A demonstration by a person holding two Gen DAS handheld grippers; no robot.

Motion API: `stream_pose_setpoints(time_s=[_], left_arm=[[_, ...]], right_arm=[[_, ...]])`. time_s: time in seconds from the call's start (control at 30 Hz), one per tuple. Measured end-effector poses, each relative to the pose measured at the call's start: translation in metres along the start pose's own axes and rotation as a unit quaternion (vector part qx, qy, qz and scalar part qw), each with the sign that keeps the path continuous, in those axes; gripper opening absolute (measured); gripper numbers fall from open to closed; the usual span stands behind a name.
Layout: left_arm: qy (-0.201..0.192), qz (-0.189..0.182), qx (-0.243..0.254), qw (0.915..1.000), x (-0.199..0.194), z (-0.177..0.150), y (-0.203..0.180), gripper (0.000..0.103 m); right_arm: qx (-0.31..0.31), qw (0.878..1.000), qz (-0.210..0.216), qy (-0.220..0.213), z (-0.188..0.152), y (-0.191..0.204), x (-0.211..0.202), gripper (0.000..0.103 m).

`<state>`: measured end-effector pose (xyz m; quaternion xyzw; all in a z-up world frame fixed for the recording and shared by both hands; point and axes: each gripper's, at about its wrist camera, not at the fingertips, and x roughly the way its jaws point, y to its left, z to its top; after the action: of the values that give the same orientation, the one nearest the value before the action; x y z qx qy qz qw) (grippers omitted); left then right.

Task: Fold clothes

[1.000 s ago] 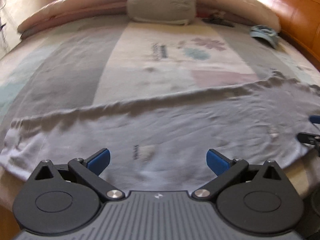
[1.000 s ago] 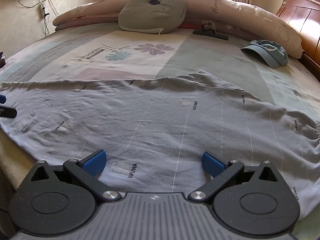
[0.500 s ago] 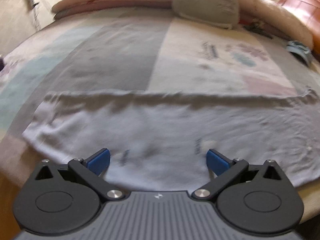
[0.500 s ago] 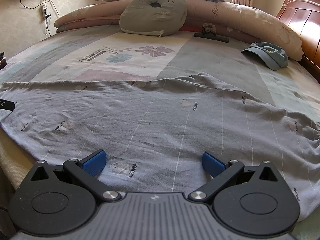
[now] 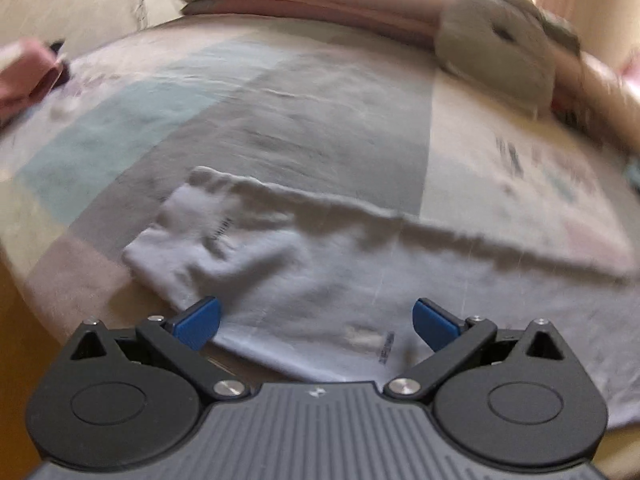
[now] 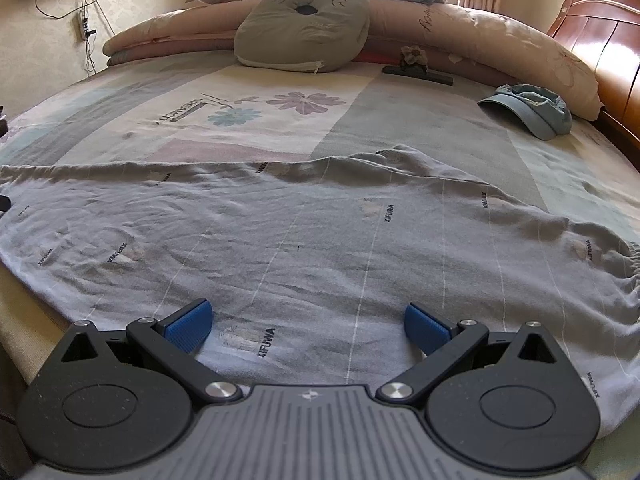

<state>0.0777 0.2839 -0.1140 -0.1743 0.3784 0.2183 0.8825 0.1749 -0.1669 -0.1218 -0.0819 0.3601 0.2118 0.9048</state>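
Left gripper (image 5: 316,320): both blue pads spread wide, nothing between them. Left wrist view is motion-blurred. Grey garment (image 5: 360,288) lies flat on the bed (image 5: 328,120) directly ahead of and beneath the fingers; its narrow end, folded back on itself, sits ahead and to the left of the left pad (image 5: 198,322). Garment's near edge runs under the gripper body. Pink cloth (image 5: 24,76) far ahead-left at the bed's edge.

Right gripper (image 6: 308,326): jaws likewise wide apart, empty. The same garment (image 6: 320,248) spreads across the whole width ahead of the fingers, wrinkled, with thin white stripes and small printed lettering; an elastic gathered edge shows far right. Both pads hang over the fabric; contact cannot be judged.

Well beyond the garment: grey cushion (image 6: 304,28) ahead-centre against a rolled pink quilt (image 6: 480,36), blue cap (image 6: 532,110) ahead-right, dark flat object (image 6: 418,74) near the quilt. Wooden headboard (image 6: 604,48) far right.
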Motion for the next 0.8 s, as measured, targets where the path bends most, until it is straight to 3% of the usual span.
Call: stream_pose_setpoints(time_s=[0.07, 0.23, 0.37, 0.43, 0.57, 0.67, 0.73, 0.8], left_arm=[[-0.013, -0.017, -0.012, 0.9997, -0.005, 0.009, 0.005, 0.102], [-0.041, -0.032, 0.011, 0.9986, 0.007, 0.031, 0.003, 0.102], [-0.026, -0.062, -0.015, 0.9977, 0.03, 0.032, 0.02, 0.102], [-0.031, -0.043, 0.027, 0.9982, 0.027, 0.032, 0.015, 0.102], [-0.04, 0.018, 0.063, 0.9971, 0.015, 0.039, 0.007, 0.102], [-0.037, -0.06, 0.026, 0.9972, 0.006, 0.039, 0.013, 0.102], [-0.027, -0.059, 0.046, 0.9968, 0.009, 0.033, 0.006, 0.102], [-0.006, -0.034, 0.081, 0.9961, 0.018, 0.024, -0.004, 0.102]], right_arm=[[0.001, 1.0, -0.001, 0.002, 0.0, 0.0, 0.0, 0.103], [0.007, 1.0, -0.008, 0.005, 0.0, 0.002, -0.001, 0.103], [0.011, 1.0, -0.015, 0.006, 0.0, 0.003, -0.001, 0.103], [0.013, 1.0, -0.018, 0.008, 0.0, 0.004, -0.001, 0.103], [0.014, 1.0, -0.024, 0.011, 0.001, 0.006, -0.001, 0.103], [0.015, 0.999, -0.03, 0.013, 0.002, 0.008, -0.001, 0.103], [0.016, 0.999, -0.034, 0.015, 0.002, 0.009, -0.001, 0.103], [0.017, 0.999, -0.038, 0.016, 0.003, 0.01, -0.001, 0.103]])
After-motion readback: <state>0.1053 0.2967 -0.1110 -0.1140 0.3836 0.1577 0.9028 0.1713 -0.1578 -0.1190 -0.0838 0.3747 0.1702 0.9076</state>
